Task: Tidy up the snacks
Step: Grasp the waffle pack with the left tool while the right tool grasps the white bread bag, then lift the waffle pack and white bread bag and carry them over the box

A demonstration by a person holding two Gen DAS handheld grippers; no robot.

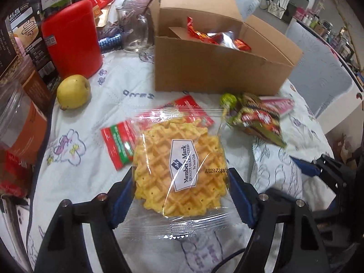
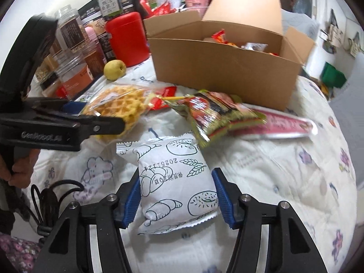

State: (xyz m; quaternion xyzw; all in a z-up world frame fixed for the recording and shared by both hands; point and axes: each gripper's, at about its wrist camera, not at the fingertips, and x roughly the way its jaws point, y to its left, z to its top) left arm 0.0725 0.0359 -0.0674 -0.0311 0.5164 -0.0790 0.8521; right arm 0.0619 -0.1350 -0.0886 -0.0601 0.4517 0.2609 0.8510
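left gripper (image 1: 179,193): blue pads pinch the two side edges of the waffle pack (image 1: 179,170); pack sits flat across the jaws, label up, looks lifted off the quilt (image 1: 109,86)
right gripper (image 2: 176,195): pads pressed on both flanks of the white bread bag (image 2: 175,182), clamped across its narrow width, probably so the puffy bag doesn't slip
why both loaded: judging by the task, one snack per hand, both headed for the cardboard box (image 1: 218,68)
box: lid flap stands up, open top faces both cameras; red wrappers (image 1: 204,35) already inside, so it reads as the collection bin
still loose: green-red snack bags (image 2: 218,116) and a long pink packet (image 2: 286,125) just in front of the box; red-green sachets (image 1: 118,143) beside the waffle
not snacks to pack, likely: yellow pear (image 1: 72,92), red canister (image 1: 72,38), glass jar (image 1: 136,31), parked at the left edge
writing, waffle: "Member's Mark", "QUALITY GUARANTEED", "by Sam's Club"; stamp A20251228M2, rest cut off
writing, bread bag: line drawings of bread, date 202511 and a few more characters, seen upside down
writing, gripper body: "GenRobot.AI"
risk: waffle film is slack, edge grip may let it sag
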